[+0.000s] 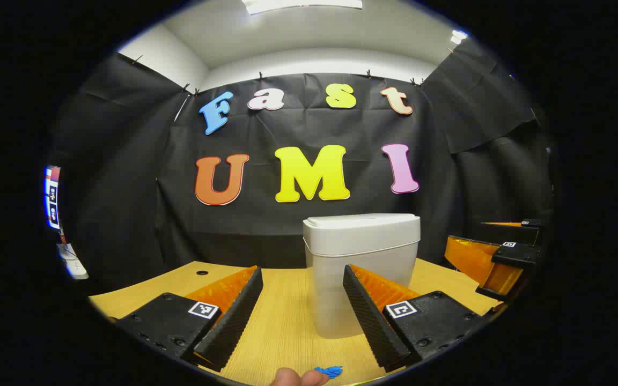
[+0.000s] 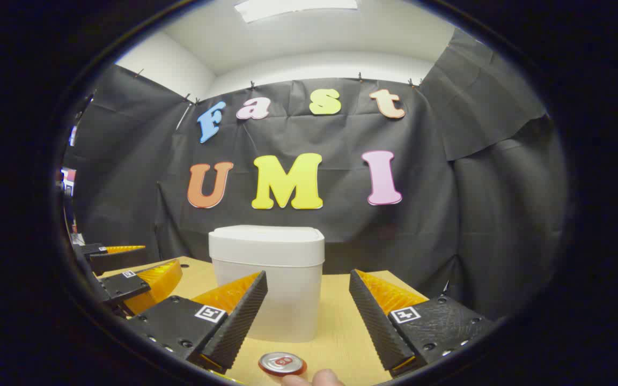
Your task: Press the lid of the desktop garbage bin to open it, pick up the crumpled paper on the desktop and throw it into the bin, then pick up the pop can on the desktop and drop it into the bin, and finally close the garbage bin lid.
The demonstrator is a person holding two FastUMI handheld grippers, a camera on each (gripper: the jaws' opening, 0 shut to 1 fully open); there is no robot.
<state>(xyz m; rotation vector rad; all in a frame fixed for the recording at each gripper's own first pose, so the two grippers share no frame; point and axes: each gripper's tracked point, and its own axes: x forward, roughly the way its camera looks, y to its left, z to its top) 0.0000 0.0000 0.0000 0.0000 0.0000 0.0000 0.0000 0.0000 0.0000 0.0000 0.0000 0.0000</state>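
Black cloth walled the booth behind a pale wooden desktop (image 1: 287, 316), lit from a ceiling panel.

In the left gripper view, the left gripper (image 1: 302, 311) hung just above the desktop with its two fingers spread wide and nothing between them. Right at the near edge below it lay one small blue crumpled paper (image 1: 329, 371), beside a fingertip (image 1: 298, 378). Farther off, between the fingers, stood one white garbage bin (image 1: 361, 268), a rounded box with its flat lid shut. At the far right the other gripper showed, also with its fingers apart.

In the right gripper view, the right gripper (image 2: 308, 313) likewise had its two fingers set wide apart, holding nothing. Just below it, at the near edge, one pop can (image 2: 282, 364) stood upright, its silver top and red rim facing up, with a fingertip (image 2: 314, 379) next to it. Beyond the can stood the same single garbage bin (image 2: 267, 279), slightly left of the gap, lid closed. The other gripper sat at the far left.
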